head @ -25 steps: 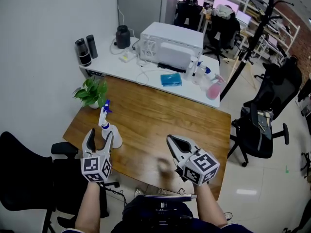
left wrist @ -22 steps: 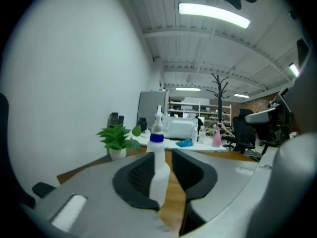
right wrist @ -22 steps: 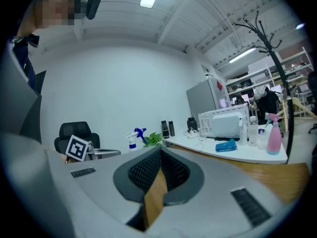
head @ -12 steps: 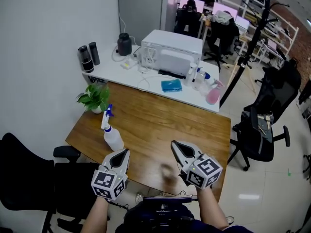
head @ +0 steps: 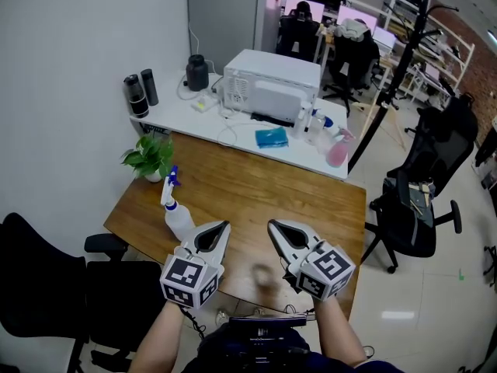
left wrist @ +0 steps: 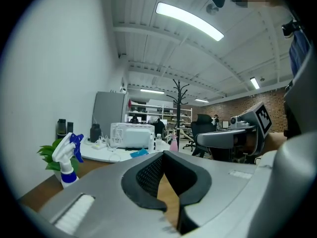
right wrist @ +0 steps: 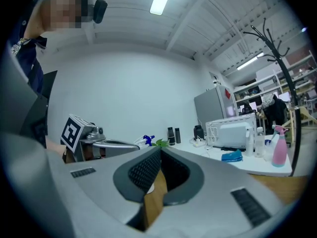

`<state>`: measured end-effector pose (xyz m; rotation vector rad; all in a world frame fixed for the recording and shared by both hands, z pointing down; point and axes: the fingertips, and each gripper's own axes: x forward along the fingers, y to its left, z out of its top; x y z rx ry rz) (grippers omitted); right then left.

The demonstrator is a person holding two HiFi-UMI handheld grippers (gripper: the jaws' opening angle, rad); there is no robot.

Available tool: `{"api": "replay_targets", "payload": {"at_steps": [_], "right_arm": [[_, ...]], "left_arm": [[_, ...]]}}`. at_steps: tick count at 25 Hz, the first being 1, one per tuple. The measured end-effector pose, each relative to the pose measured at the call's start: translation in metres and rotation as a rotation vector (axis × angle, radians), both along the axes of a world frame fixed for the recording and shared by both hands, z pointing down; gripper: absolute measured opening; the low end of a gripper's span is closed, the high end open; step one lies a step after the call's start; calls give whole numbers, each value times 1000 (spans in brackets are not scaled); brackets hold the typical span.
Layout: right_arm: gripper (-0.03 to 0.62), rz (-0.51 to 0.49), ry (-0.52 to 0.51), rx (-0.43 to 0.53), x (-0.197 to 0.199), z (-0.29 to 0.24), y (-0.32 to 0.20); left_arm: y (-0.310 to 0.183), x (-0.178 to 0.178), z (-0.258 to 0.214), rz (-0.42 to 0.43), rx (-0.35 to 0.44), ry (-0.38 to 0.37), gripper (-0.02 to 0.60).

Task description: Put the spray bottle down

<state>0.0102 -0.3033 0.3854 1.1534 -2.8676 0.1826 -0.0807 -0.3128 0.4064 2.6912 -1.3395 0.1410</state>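
Spray bottle (head: 178,217) is standing upright on the wooden table (head: 311,200), near its left edge, with its blue nozzle on top and a potted plant (head: 149,154) sitting just behind it by the wall. It is resting free — neither pair of tongs is touching it. The left gripper (head: 223,226) is hovering just right of the bottle and nearer the person, its tips pointing away over the tabletop; the bottle is standing near its left side but apart from it. In the left gripper view the jaws are pressing together at the tips with nothing between them, and the bottle (left wrist: 68,158) is showing at the far left beside the plant's leaves. The right gripper (head: 272,225) is floating alongside, further right and well apart from the bottle, with the left gripper lying between the two. Its own view is showing its jaws likewise meeting at the tips, empty — the bottle (right wrist: 144,140) is peeking over the left gripper in the distance. Beyond the wood, a white side table (head: 186,111) is carrying a white appliance (head: 272,80), a blue cloth (head: 272,137) and a pink bottle (head: 339,148).
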Motion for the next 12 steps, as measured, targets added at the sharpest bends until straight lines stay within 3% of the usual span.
{"api": "replay_targets", "payload": {"at_steps": [12], "right_arm": [[0,-5,16,-4,-3,3,4]], "left_arm": [[6,12,7,26,-33,-8,6]]}}
